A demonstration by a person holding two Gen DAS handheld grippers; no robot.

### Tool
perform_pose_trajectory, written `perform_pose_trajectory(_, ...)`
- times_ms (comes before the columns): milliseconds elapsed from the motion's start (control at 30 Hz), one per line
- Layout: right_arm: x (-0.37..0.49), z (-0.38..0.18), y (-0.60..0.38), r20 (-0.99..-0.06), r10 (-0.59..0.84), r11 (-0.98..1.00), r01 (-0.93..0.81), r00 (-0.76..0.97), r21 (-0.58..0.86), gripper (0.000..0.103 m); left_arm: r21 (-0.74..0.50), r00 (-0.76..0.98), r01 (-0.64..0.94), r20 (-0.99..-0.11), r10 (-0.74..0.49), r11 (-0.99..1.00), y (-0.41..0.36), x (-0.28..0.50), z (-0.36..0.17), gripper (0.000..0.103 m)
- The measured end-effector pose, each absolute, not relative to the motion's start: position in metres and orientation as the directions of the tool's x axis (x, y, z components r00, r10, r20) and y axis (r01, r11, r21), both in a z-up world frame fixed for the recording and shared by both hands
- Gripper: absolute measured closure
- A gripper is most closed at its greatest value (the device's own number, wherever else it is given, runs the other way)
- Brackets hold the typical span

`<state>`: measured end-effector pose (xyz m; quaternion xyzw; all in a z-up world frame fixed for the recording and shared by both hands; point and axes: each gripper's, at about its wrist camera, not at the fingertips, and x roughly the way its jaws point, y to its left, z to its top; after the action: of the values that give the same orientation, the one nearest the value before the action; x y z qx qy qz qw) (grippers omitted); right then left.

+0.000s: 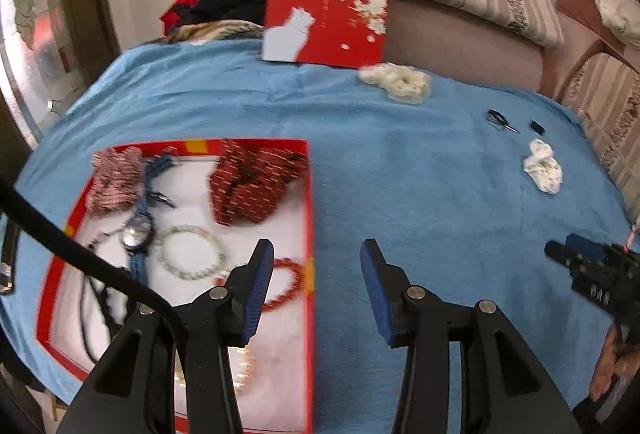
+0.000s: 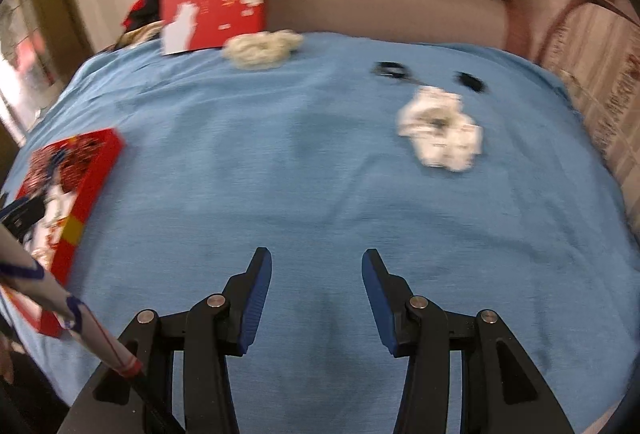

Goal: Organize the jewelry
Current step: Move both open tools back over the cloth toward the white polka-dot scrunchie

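- left gripper – jaws apart, holding nothing, over the right wall of the red cardboard box
- inside, left of it: one round pale bead bracelet, one blue watch
- right gripper gapes empty over blue terry cloth; one ruffled white scrunchie ahead right

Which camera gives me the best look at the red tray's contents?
Left wrist: the red tray lies open below it, with watch, pale bracelet and red bracelet visible. Right wrist catches only a blurred corner at its left edge.
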<state>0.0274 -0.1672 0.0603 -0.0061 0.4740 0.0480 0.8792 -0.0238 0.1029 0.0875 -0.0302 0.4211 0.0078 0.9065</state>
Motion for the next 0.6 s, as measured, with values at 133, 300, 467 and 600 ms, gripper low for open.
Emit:
perform_pose_trajectory(133,0.037,0.063,-0.226,-0.827,-0.026,0.999,0.054,0.562,0.005,0.052,-0.084,0.622,0.017,-0.779,-0.076,0.996,0.084,-0.024,0.080,0.058)
perform_pose_trajectory(300,0.063,0.071,-0.283,-0.814,-0.096,0.981,0.194,0.573,0.021,0.052,-0.058,0.612,0.091,-0.785,-0.102,0.994,0.054,-0.023,0.074,0.058)
perform_pose_trajectory(467,0.112,0.072,-0.292,-0.814,-0.087,0.978,0.205,0.575,0.040,0.052,-0.024,0.593,0.128,-0.799,-0.096,0.991,0.035,-0.018,0.064,0.056)
perform_pose_trajectory(600,0.160,0.048,-0.288,-0.837,-0.125,0.977,0.211,0.533,-0.011,0.052,-0.010,0.571,0.137,-0.816,-0.087,0.990,0.027,-0.010,0.053,0.056)
